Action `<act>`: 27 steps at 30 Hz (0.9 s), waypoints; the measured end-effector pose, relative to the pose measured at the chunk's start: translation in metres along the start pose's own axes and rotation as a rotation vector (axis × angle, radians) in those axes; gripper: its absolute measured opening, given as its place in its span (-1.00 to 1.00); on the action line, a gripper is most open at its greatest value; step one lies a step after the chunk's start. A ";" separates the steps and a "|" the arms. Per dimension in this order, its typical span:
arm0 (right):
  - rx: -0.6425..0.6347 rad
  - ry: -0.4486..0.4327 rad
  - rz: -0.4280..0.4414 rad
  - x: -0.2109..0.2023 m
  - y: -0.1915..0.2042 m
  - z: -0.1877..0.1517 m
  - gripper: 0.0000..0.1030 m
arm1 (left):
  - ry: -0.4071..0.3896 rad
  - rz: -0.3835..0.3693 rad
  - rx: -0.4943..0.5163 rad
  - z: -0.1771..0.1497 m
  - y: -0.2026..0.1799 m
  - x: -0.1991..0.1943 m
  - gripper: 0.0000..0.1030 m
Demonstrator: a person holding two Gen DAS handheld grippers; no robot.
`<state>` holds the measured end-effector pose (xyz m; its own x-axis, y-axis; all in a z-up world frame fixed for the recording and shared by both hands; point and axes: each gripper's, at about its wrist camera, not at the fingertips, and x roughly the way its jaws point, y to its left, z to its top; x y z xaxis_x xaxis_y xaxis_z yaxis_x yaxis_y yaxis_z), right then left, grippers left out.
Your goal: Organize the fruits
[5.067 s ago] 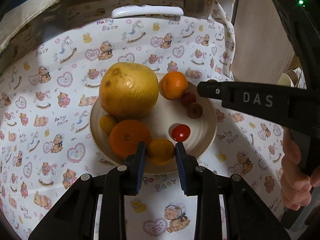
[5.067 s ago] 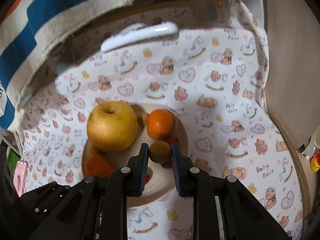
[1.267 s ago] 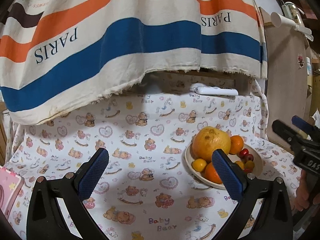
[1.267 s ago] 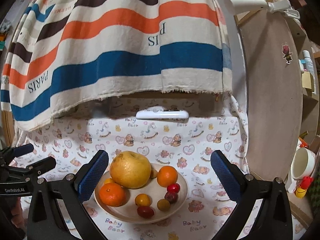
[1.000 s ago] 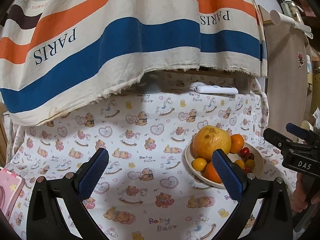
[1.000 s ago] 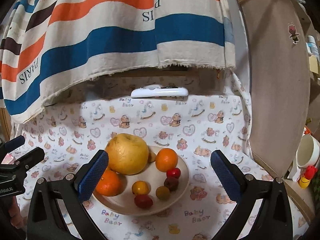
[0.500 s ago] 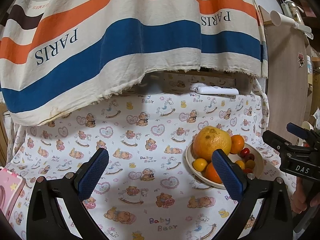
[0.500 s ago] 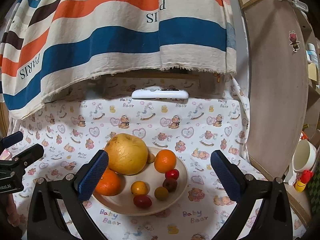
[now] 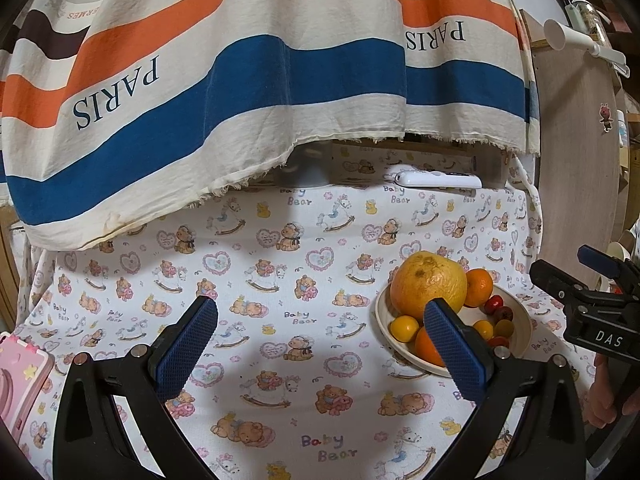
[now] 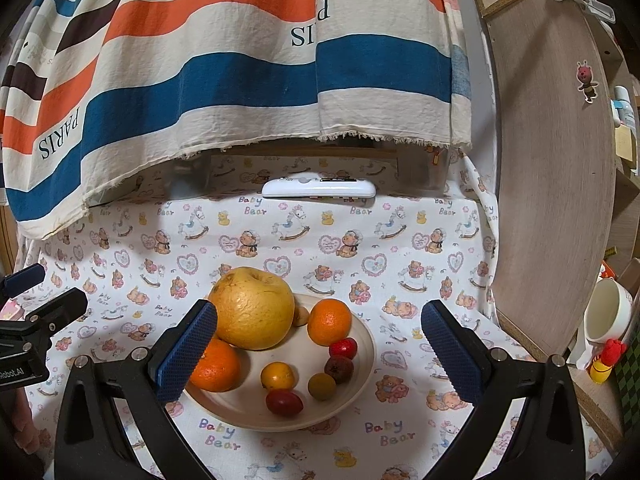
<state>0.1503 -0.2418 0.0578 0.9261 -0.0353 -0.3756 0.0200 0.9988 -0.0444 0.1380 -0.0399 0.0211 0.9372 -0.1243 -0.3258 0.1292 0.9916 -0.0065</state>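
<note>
Right wrist view: a striped cloth (image 10: 240,80) hangs over the bear-print tablecloth (image 10: 400,240), where the plate (image 10: 360,364) carries a pomelo (image 10: 252,314), two oranges (image 10: 330,322) and small fruits (image 10: 278,376). Right gripper (image 10: 318,354) and left gripper (image 9: 320,346) hang above it, both spread wide, empty.

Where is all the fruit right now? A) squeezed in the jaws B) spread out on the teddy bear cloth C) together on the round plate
C: the big yellow fruit, oranges and small fruits all sit on the plate; both pairs of jaws are open and empty.
</note>
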 end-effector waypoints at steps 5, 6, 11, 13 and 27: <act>0.000 0.000 0.000 0.000 0.000 0.000 0.99 | 0.000 0.004 0.000 0.000 0.000 0.000 0.99; -0.001 -0.001 0.000 0.000 0.000 0.000 0.99 | 0.001 0.007 0.000 0.000 0.000 0.000 0.99; -0.001 0.000 0.001 0.000 0.000 0.000 0.99 | 0.001 0.011 -0.001 0.000 0.001 0.000 0.99; -0.001 0.000 0.001 0.000 0.001 0.000 0.99 | 0.001 0.010 0.000 0.000 0.001 0.000 0.99; -0.002 -0.001 0.001 -0.001 0.001 -0.001 0.99 | 0.012 0.021 0.000 -0.001 0.003 0.002 0.99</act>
<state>0.1496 -0.2412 0.0574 0.9263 -0.0340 -0.3752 0.0182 0.9988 -0.0454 0.1398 -0.0375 0.0200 0.9357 -0.1025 -0.3376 0.1091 0.9940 0.0006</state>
